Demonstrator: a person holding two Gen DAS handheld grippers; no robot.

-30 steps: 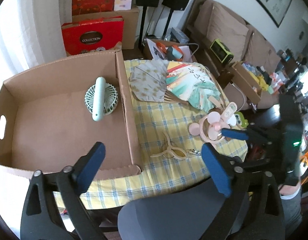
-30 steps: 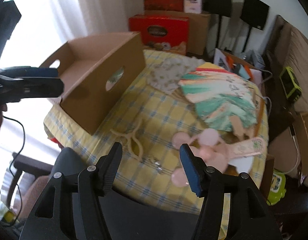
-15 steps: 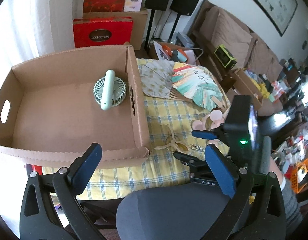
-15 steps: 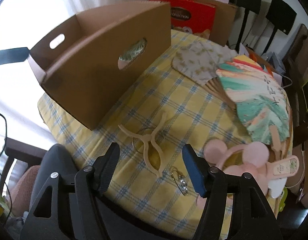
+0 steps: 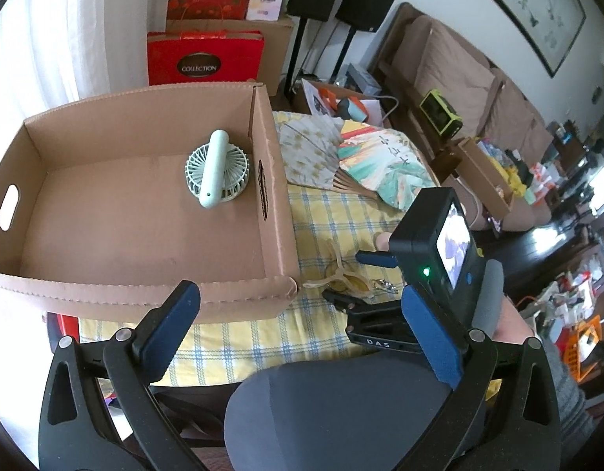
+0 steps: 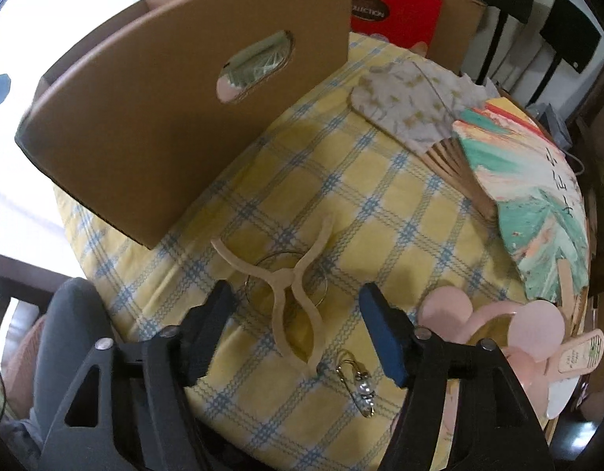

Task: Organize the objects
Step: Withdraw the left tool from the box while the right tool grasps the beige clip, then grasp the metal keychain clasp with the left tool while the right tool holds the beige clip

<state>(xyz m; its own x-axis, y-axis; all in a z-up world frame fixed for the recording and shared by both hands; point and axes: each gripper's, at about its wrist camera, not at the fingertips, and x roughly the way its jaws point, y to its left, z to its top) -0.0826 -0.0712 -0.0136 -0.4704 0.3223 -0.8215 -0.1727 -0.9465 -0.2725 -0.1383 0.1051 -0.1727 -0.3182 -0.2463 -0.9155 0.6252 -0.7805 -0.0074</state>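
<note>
- The left claw (image 5: 298,329) hangs with its blue pads spread wide and nothing between them; its jaws have just been opening further.
- Straight ahead of the left claw sits a cardboard box (image 5: 137,294), whose near serrated rim lies just beyond the pads.
- Inside the box, toward its far right corner from this claw, a mint green handheld fan (image 5: 217,170) lies flat on the floor of the box.
- The right claw (image 6: 298,327) points steeply down over the yellow checked cloth (image 6: 380,212) that covers the tabletop; its pads stand apart and press on nothing, the jaws having just closed a little.
- Between the right claw's pads lies a beige forked clip (image 6: 288,278), resting on a thin metal ring (image 6: 286,278); neither pad touches it, as far as the view shows.
- Just to the near right of the clip, close under the right pad, lies a small safety pin with beads (image 6: 359,382).
- Further to the right of that claw is a pink mouse-eared fan (image 6: 494,324) with a paper tag.
- Beyond the right claw, up and to the right, two folding paper fans overlap: a pale one with gold print (image 6: 412,106) and a painted one in teal and pink (image 6: 537,192).
- The box stands to the upper left of the right claw, its handle slot facing it.
- In the left wrist view the right claw (image 5: 364,278) shows to the right of the left claw, with its camera block lit by a green light.
</note>
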